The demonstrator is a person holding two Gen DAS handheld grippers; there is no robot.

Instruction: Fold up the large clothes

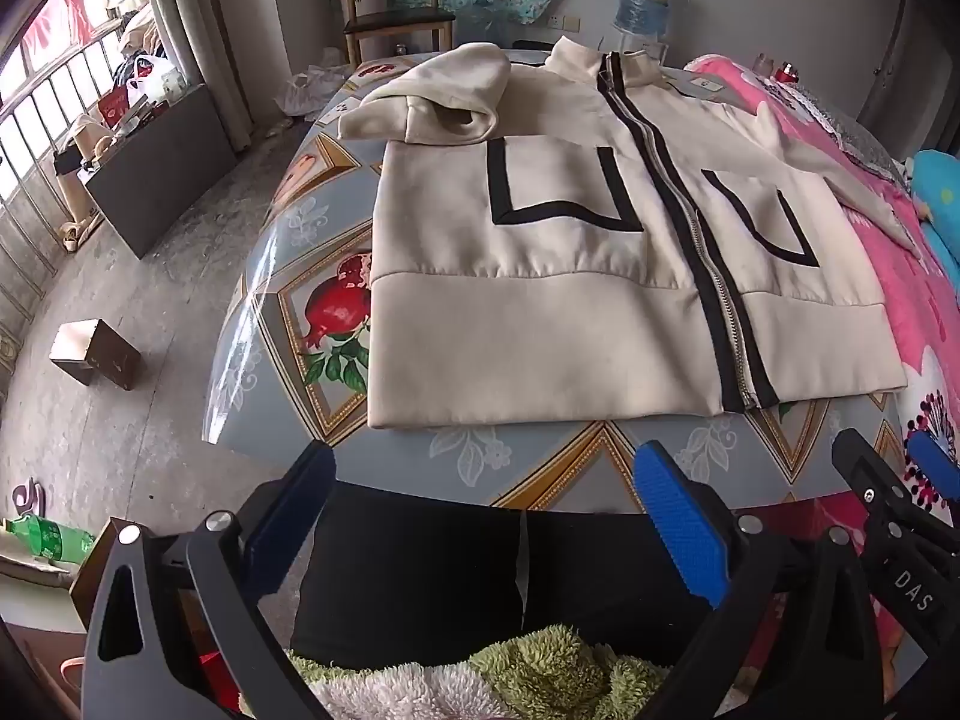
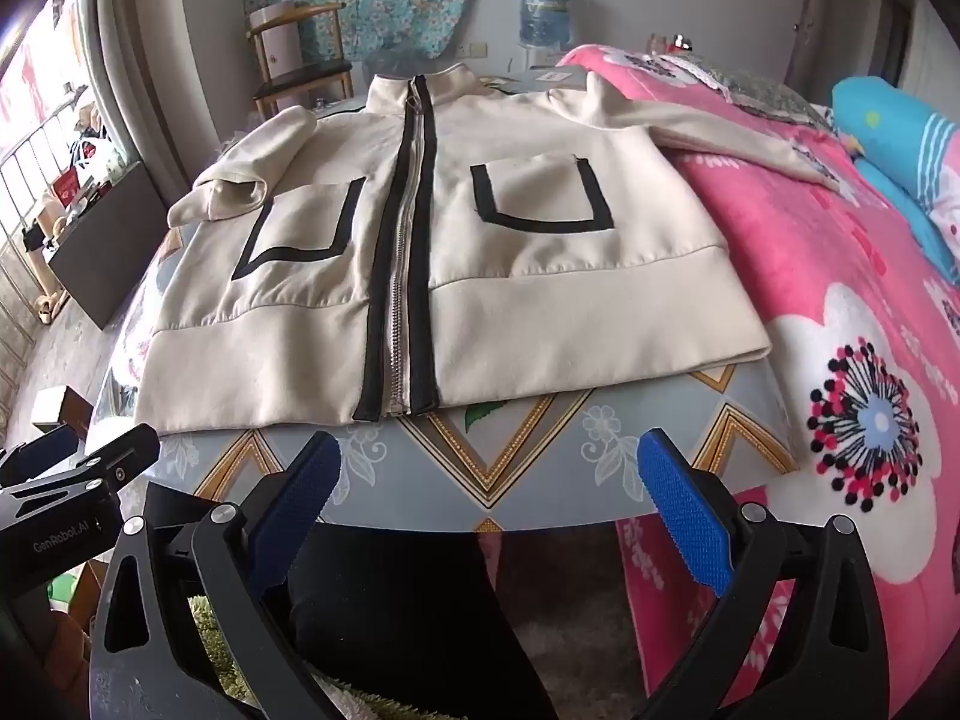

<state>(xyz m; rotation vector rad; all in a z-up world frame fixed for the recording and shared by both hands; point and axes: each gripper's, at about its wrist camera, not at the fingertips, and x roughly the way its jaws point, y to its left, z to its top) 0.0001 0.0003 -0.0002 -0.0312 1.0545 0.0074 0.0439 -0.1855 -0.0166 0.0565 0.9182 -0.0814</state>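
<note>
- The left hand-held gripper (image 1: 486, 516), with black arms and blue textured pads, is spread wide with nothing between its fingers; it tilts downward over the near edge of the tabletop (image 1: 540, 456).
- The right hand-held gripper (image 2: 489, 492), of the same build, is likewise spread wide and empty, just beside the left one, which shows at the lower left corner of its view.
- Ahead of both hand-held grippers lies the cream zip-front jacket with black trim and two black-outlined pockets (image 1: 540, 300), flat on the tabletop with its front up, its hem nearest the grippers and its collar at the far end.
- The jacket's zipper (image 2: 402, 276) is closed and runs straight away from the right hand-held gripper, a little to the left of its centre line.
- The left sleeve (image 1: 432, 102) is folded back over the chest, far ahead and left of the left hand-held gripper.
- The other sleeve (image 2: 720, 126) stretches out to the far right, onto the pink flowered blanket (image 2: 810, 276) that lies right of the right hand-held gripper.
- The tabletop wears a glossy grey cloth with gold chevrons and fruit prints.
- Below both grippers, close to the cameras, show black trousers (image 1: 420, 588) and a green-and-white fluffy fabric (image 1: 540, 678).
- Far beyond the jacket stand a wooden chair (image 1: 390, 6) and a blue water bottle (image 1: 645, 0).
</note>
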